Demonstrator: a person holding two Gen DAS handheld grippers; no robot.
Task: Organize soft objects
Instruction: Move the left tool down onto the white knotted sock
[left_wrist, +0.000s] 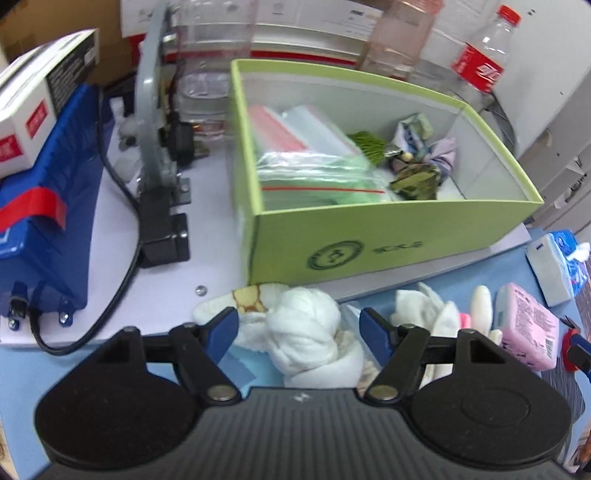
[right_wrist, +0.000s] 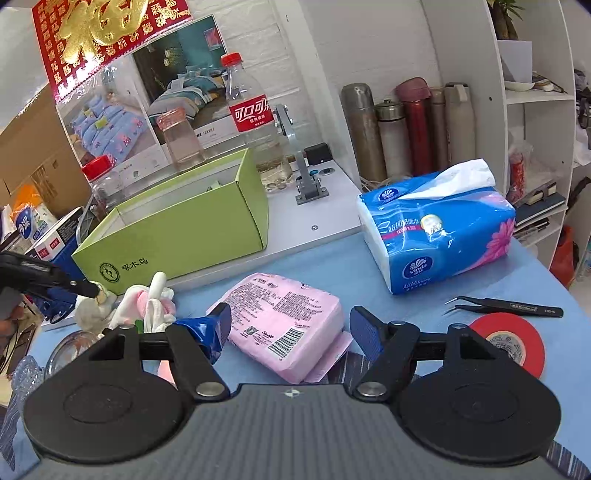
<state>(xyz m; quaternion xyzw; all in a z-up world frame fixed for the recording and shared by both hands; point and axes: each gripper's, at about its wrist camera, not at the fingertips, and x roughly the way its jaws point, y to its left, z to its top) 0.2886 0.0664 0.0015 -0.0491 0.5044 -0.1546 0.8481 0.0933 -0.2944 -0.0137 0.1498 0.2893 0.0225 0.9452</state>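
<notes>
The left gripper (left_wrist: 298, 325) stands released, its jaws straddling the knotted white cloth bundle (left_wrist: 306, 328) on the table, just before the green cardboard box (left_wrist: 388, 236), likely its destination. The right gripper (right_wrist: 290, 325) hangs released over the pink wipes pack (right_wrist: 280, 321).

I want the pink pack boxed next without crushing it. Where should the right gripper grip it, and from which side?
Grip the pink pack across its narrow barcode end, coming in low from the near side. It lies flat on the blue cloth, angled, with that end already between the open fingers of the right gripper. Its soft wrapper probably wants a gentle squeeze.
</notes>
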